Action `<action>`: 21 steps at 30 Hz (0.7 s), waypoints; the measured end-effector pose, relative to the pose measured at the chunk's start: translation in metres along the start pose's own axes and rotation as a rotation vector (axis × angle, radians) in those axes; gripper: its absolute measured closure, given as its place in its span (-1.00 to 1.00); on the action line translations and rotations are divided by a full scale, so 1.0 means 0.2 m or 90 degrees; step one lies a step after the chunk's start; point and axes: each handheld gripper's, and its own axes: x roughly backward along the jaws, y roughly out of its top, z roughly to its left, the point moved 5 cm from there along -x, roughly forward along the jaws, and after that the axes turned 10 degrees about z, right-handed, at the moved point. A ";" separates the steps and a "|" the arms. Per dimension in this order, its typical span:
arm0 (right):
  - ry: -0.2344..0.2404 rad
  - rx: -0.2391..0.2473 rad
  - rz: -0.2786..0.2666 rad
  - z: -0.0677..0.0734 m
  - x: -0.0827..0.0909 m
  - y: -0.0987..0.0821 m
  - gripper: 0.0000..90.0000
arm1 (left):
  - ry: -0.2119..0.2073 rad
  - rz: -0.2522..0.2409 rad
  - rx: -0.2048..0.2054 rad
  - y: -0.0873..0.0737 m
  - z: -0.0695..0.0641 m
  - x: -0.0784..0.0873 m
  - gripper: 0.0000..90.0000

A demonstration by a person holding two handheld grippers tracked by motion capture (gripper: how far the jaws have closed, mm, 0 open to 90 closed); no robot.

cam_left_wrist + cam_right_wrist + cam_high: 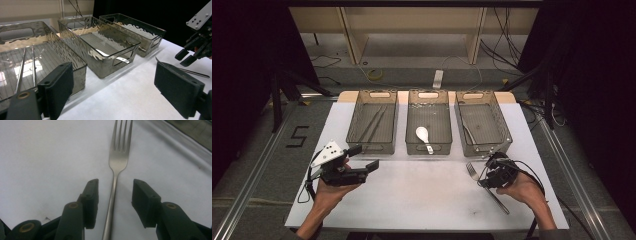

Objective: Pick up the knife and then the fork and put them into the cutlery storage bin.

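One fork (pixel 117 162) on the table (pixel 422 195), handle end cut off, between my right gripper (pixel 115 195) pads, untouched. My left gripper (pixel 112 92) gapes empty. Three bins (pixel 428 107); rightmost contents unclear.

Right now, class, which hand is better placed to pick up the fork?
Right. Its tool straddles the fork handle, pads not yet touching. The left tool hovers near the left bin, away from it.

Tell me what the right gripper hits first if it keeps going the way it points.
Likely the silver metal fork: its handle lies between the right gripper's open jaws on the white table. How far above it they stand is unclear.
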 end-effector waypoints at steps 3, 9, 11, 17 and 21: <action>-0.003 0.001 0.008 0.00 -0.01 -0.01 0.32 | 0.000 0.000 0.001 0.00 0.00 0.00 -0.66; -0.001 0.002 0.031 0.01 -0.05 -0.02 0.40 | -0.001 0.000 0.001 0.00 0.00 0.00 -0.66; -0.003 0.002 0.034 0.01 -0.06 -0.03 0.42 | -0.001 0.000 0.001 0.00 0.00 0.00 -0.66; -0.002 0.005 0.038 0.01 -0.06 -0.03 0.51 | 0.000 0.000 0.001 0.00 0.00 0.00 -0.66; -0.004 0.008 0.044 0.00 -0.07 -0.03 0.56 | -0.001 -0.001 0.002 0.00 0.00 0.00 -0.66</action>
